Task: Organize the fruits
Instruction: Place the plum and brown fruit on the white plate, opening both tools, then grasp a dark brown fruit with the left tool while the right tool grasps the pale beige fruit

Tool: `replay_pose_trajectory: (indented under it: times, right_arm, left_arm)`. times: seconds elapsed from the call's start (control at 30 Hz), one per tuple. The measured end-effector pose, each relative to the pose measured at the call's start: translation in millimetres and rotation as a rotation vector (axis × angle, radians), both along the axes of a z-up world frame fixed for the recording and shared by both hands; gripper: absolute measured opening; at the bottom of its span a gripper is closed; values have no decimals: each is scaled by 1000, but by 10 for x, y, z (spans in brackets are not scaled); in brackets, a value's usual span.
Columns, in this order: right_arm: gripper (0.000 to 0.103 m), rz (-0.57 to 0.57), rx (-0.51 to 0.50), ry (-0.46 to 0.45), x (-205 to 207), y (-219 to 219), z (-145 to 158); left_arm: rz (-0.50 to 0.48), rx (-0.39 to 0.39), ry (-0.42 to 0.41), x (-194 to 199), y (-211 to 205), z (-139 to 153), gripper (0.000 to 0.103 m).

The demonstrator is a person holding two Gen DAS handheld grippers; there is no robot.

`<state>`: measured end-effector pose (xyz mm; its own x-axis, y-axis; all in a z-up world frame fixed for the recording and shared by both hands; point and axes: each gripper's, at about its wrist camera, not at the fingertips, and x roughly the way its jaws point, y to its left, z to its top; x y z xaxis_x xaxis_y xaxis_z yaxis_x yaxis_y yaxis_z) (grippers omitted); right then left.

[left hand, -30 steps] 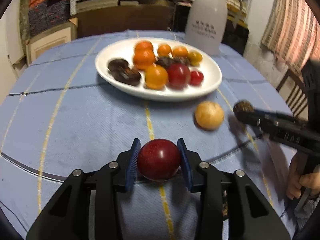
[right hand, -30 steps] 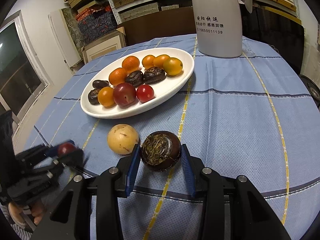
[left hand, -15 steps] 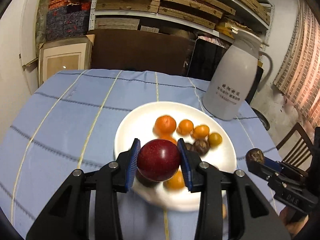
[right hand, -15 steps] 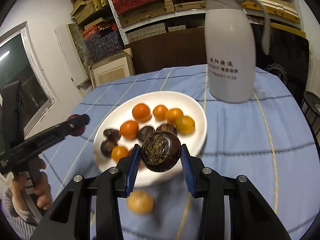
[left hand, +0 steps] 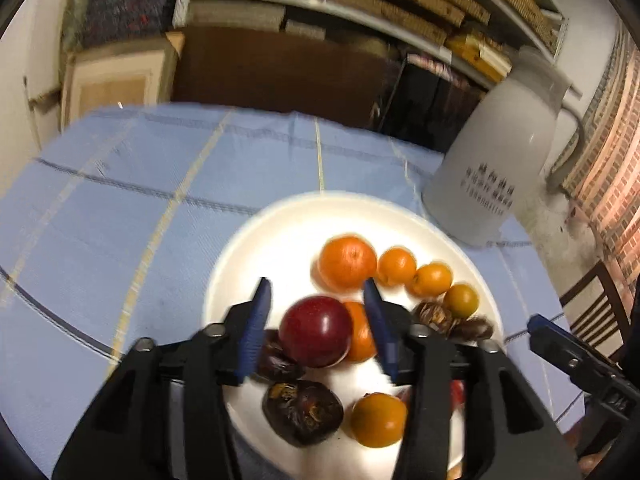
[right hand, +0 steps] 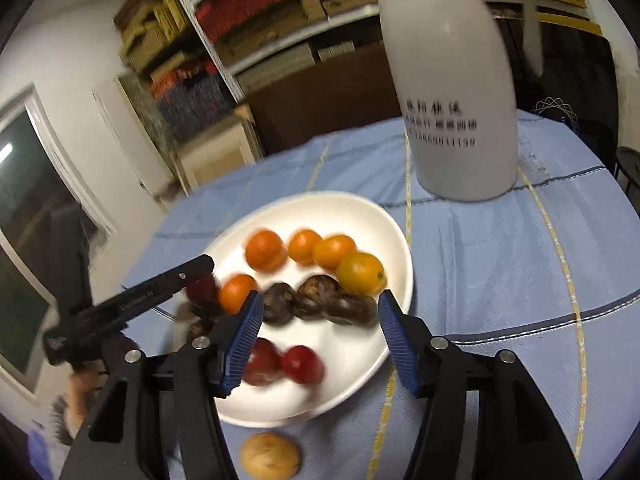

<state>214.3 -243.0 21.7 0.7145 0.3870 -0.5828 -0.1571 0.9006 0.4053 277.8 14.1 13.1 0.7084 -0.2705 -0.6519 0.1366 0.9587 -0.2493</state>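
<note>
Potato (right hand: 270,456) beside plate (right hand: 384,216), right view only.

I count one white plate (right hand: 372,216) and one white jug (right hand: 452,100).

There are six orange fruits (left hand: 347,263) on the plate in the left wrist view, one of them more yellow-green. The right wrist view shows only five.

Red fruits (right hand: 302,364) come to three: two side by side near the plate's front rim, plus one dark red plum (left hand: 314,330).

Of the dark brown wrinkled fruits (right hand: 352,310), three in a row are plain in the right view and four show in the left view. A blurred dark patch may hide another, so I cannot fix the total.

One tan round fruit (right hand: 270,456) lies off the plate.
</note>
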Motion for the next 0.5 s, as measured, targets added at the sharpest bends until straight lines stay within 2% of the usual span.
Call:
replay_pose_trajectory:
  times: [0.07, 0.13, 0.23, 0.27, 0.33, 0.5]
  right_arm:
    - [75, -10, 4, -27, -102, -7, 83]
    - [77, -25, -13, -55, -225, 14, 114]
    - [78, -18, -40, -52, -375, 65, 23]
    - [78, -17, -41, -42, -420, 71, -33]
    - [79, -18, -44, -8, -511, 70, -188]
    - [80, -26, -28, 26, -698, 20, -330]
  left_arm:
    - [21, -14, -46, -161, 51, 171, 64]
    - [27, -4, -78, -348, 62, 313, 66]
    - [33, 20, -118, -682, 80, 368, 80]
    - [49, 38, -136, -861, 114, 348, 86]
    - [82, 63, -147, -1112, 172, 262, 88]
    - [149, 87, -38, -1623, 338, -148, 88]
